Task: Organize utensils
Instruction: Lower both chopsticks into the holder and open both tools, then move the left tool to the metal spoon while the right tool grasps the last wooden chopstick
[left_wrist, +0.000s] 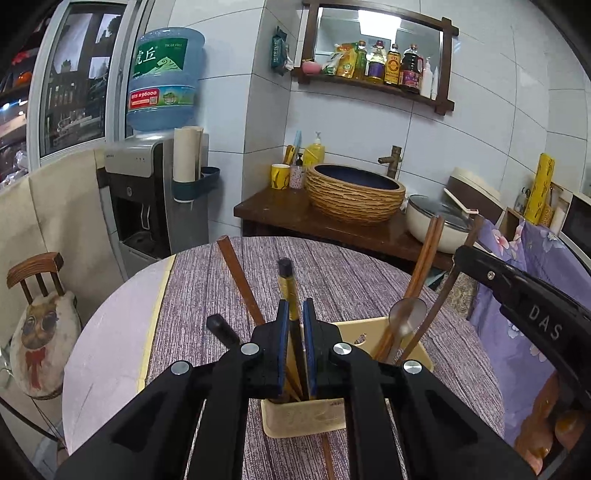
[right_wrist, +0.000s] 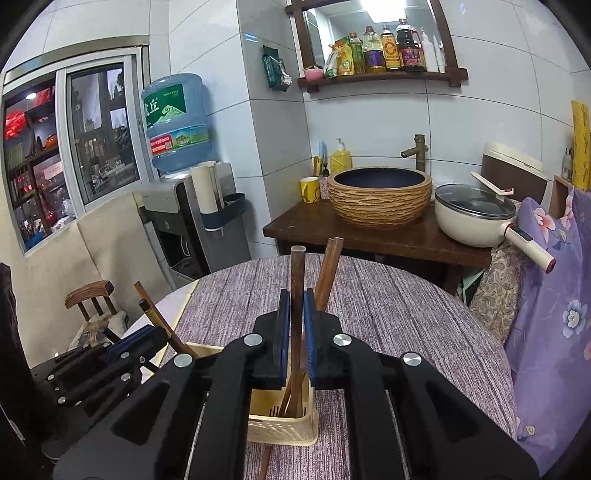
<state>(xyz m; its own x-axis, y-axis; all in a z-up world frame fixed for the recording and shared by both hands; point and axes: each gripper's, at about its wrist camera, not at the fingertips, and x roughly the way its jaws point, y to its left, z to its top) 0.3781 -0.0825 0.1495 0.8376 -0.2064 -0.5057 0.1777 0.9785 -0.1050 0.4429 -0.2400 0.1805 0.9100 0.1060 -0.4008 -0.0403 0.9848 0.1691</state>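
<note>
Lowering utensils into the holder (left_wrist: 306, 421) on the table (left_wrist: 207, 317).
Left gripper (left_wrist: 295, 314) clamps a dark chopstick (left_wrist: 286, 284) and right gripper (right_wrist: 295, 306) a wooden handle (right_wrist: 297, 273); both stand upright, lower ends inside the holder directly below the fingers.

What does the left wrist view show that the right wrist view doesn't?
Only the left wrist view shows a metal spoon standing in the cream utensil holder, and the left gripper with jaws closed on a black-and-gold chopstick. Only the right wrist view shows the right gripper clamping a dark wooden handle, plus the pot's handle. Both show the holder, brown chopsticks, purple tablecloth and basin.
</note>
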